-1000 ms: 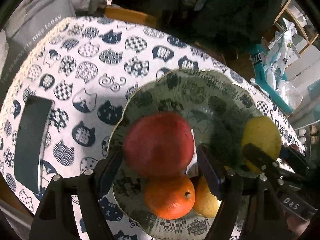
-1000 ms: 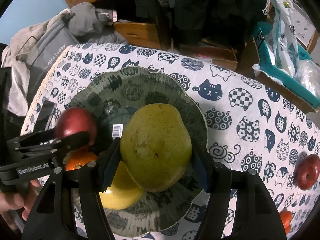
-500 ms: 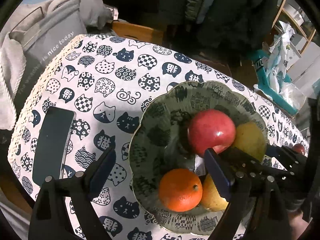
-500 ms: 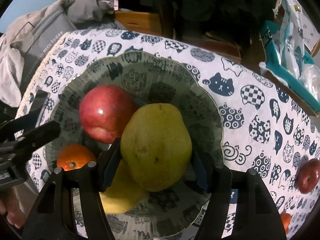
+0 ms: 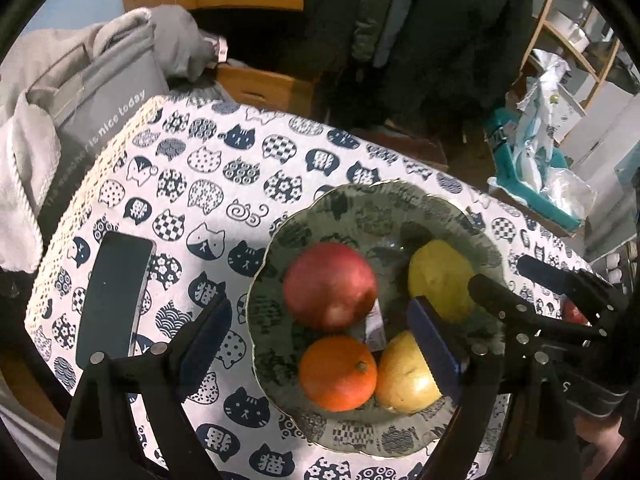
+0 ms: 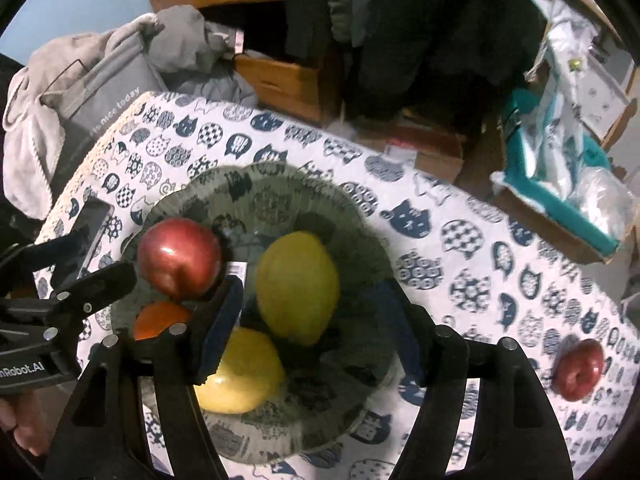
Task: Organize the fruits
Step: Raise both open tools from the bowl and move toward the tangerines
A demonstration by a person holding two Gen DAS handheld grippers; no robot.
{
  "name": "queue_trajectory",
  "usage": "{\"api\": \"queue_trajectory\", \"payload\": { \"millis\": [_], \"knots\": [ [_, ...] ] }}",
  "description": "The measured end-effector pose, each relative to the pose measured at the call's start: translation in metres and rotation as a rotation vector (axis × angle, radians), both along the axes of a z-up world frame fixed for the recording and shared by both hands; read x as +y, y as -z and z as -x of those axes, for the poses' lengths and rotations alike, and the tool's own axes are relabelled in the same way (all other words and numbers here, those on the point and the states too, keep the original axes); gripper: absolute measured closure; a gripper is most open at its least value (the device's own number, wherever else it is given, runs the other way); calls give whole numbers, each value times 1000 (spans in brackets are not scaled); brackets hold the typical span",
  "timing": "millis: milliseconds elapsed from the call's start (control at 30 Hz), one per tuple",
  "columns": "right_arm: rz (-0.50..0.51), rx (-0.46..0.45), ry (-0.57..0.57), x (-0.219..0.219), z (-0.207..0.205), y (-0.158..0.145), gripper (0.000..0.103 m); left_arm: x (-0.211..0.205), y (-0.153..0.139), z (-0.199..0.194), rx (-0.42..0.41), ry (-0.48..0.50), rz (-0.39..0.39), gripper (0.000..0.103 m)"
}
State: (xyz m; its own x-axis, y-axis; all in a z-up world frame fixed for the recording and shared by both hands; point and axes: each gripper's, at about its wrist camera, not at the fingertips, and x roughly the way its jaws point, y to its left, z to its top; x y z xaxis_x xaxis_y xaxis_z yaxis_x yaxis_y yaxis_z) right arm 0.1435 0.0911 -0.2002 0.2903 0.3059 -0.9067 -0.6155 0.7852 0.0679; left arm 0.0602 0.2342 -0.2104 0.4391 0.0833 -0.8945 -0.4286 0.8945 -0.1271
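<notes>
Left claw stands wide with nothing gripped, hovering over the near-left edge of the patterned bowl. Right claw has its jaws opening, and the pads are clear of the green-yellow pear that lies between them in the bowl.

Left to right on the surface with its cat-print cloth: a dark phone lies flat near the left edge; next comes the bowl, holding a red apple at its left, an orange in front of it, a yellow fruit just beside the orange, and the pear at the right. Well apart from the bowl, near the right edge, a second red apple lies on the cloth.
</notes>
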Motion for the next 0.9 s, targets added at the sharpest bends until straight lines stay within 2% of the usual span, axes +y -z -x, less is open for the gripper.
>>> {"api": "queue_trajectory", "payload": {
  "millis": [500,900],
  "knots": [
    [-31,-158,78,-46,16,-74,31,-37,-53,11,-124,85,-5,12],
    [-67,-262,86,-84,44,-128,29,-68,-93,28,-207,160,-45,12]
  ]
}}
